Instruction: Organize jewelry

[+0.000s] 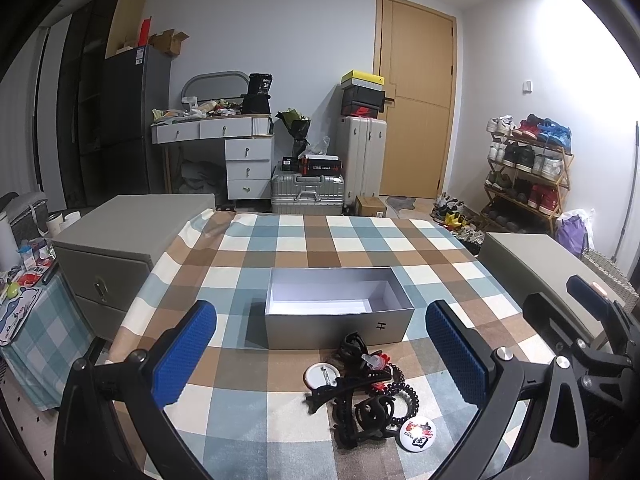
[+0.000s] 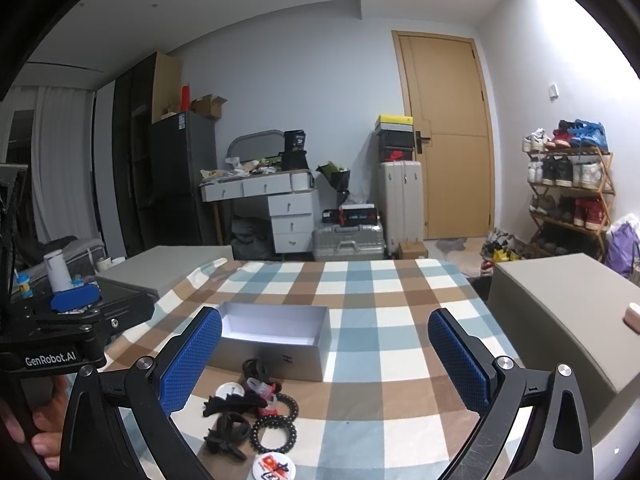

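Note:
An open grey box (image 1: 340,326) with a white inside stands on the checked tablecloth (image 1: 256,412); it also shows in the right wrist view (image 2: 280,354). In front of it lies a pile of jewelry (image 1: 366,394): black hair clips, a black bead bracelet (image 2: 274,434), a white round badge (image 1: 321,375) and a red-and-black printed badge (image 1: 418,433). My left gripper (image 1: 320,354) is open and empty, above the pile. My right gripper (image 2: 326,360) is open and empty, to the right of the pile (image 2: 250,408).
Grey drawer cabinets stand at the table's left (image 1: 120,256) and right (image 2: 560,320). The other gripper shows at the right edge of the left wrist view (image 1: 592,340) and at the left edge of the right wrist view (image 2: 60,320). Desk, suitcases and shoe rack stand behind.

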Action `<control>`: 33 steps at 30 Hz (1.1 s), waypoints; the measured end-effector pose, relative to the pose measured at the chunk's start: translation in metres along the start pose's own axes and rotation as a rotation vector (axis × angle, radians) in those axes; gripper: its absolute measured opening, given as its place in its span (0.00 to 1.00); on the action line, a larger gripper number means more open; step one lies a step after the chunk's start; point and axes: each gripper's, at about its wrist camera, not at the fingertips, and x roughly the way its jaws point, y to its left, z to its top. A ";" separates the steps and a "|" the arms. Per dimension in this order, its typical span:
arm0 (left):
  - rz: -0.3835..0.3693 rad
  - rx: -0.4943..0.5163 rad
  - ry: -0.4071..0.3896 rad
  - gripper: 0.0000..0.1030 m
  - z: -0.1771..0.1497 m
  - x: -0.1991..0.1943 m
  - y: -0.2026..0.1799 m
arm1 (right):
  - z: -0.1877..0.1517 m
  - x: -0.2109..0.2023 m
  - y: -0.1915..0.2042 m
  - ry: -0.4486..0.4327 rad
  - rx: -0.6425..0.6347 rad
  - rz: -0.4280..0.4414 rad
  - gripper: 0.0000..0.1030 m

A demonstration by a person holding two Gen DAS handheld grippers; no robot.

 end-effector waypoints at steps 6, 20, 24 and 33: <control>-0.002 -0.003 0.005 0.99 -0.001 0.000 0.002 | 0.000 0.000 0.000 0.003 0.002 0.004 1.00; -0.009 0.000 0.025 0.99 -0.005 0.004 0.004 | -0.004 0.007 -0.001 0.041 0.017 0.086 1.00; -0.017 -0.007 0.043 0.99 -0.009 0.011 0.010 | -0.009 0.017 0.002 0.074 0.018 0.135 1.00; -0.010 -0.035 0.103 0.99 -0.030 0.027 0.032 | -0.030 0.056 0.008 0.217 0.061 0.294 1.00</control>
